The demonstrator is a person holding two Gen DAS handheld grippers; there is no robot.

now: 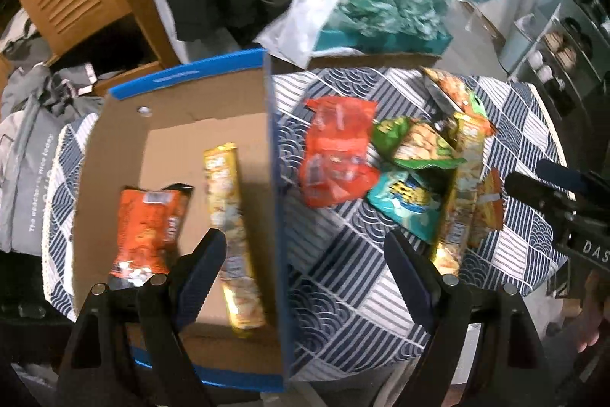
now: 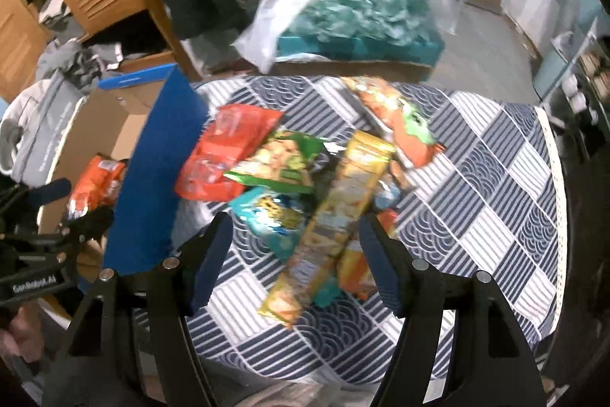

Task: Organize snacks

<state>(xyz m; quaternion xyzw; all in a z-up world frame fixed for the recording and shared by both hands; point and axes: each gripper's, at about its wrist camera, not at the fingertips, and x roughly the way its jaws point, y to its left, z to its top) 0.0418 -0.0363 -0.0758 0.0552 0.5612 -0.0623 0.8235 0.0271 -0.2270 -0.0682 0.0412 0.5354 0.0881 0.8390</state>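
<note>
Right tool (image 2: pixel 295 256): fingers spread wide, nothing pinched. It hovers over the loose pile of snacks on the tabletop (image 2: pixel 495 178), and the long yellow packet (image 2: pixel 335 220) lies directly between and just ahead of its fingers. That packet's long axis runs near-to-far, tilted slightly to the right at its far end — roughly in line with the tool's forward direction, so the fingers straddle its narrow width. It rests on top of the teal packet (image 2: pixel 274 216) and partly over an orange one beneath.

Left tool (image 1: pixel 305 266): also spread and empty, positioned over the right wall of the cardboard box (image 1: pixel 175 147), which already holds an orange packet (image 1: pixel 146 227) and a second yellow packet (image 1: pixel 228 216).

Judgement: the right tool is the nearer to the pile and is aligned for a straight descent onto the yellow packet; the box lies to its left.

Remaining on the tabletop — the red packet (image 2: pixel 225 155) and green packet (image 2: pixel 282 159).
</note>
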